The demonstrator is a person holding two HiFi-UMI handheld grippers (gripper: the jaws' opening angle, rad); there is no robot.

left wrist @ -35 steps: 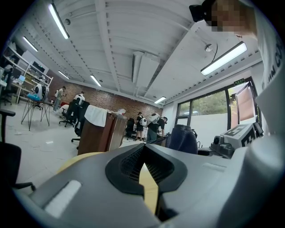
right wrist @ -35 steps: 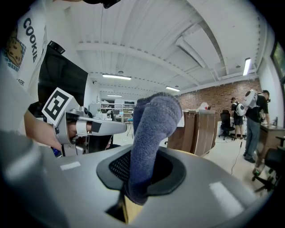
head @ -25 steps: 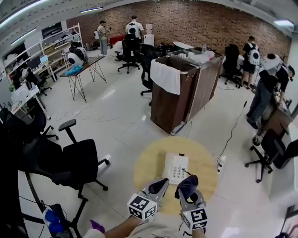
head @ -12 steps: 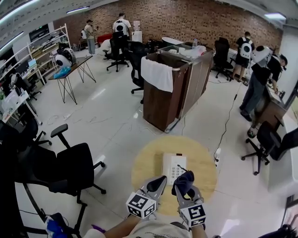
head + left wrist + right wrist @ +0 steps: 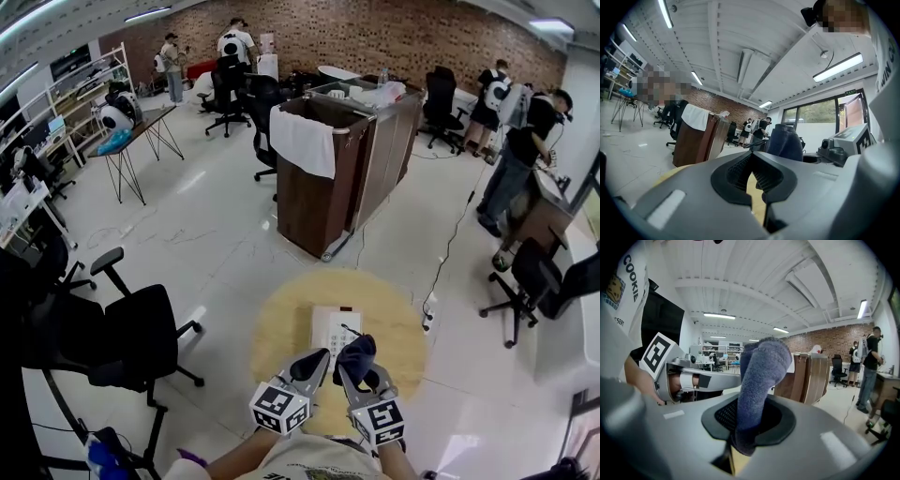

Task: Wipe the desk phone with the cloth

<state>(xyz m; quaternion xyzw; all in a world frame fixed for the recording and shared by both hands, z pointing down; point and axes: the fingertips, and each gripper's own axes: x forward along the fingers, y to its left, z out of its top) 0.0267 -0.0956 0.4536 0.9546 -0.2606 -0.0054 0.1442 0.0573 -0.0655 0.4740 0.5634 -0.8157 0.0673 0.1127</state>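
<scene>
A white desk phone (image 5: 330, 324) lies on a round wooden table (image 5: 281, 330). My right gripper (image 5: 351, 369) is shut on a dark blue cloth (image 5: 357, 353), which hangs over the phone's near right corner. In the right gripper view the cloth (image 5: 761, 380) sticks up from between the jaws of the right gripper (image 5: 745, 427). My left gripper (image 5: 316, 361) hovers just left of it at the phone's near edge, shut with nothing in it. The left gripper view shows the left gripper (image 5: 752, 161) with its jaws together, and the cloth (image 5: 786, 140) beside them.
A black office chair (image 5: 141, 337) stands left of the table. A brown cabinet (image 5: 328, 178) draped with a white cloth stands beyond it. A cable and power strip (image 5: 427, 319) lie on the floor to the right, near another chair (image 5: 534, 281). People stand far off.
The head view has drifted, so table and grippers sit further left in the picture. Both grippers keep their place at the phone's near edge, and the cloth stays gripped.
</scene>
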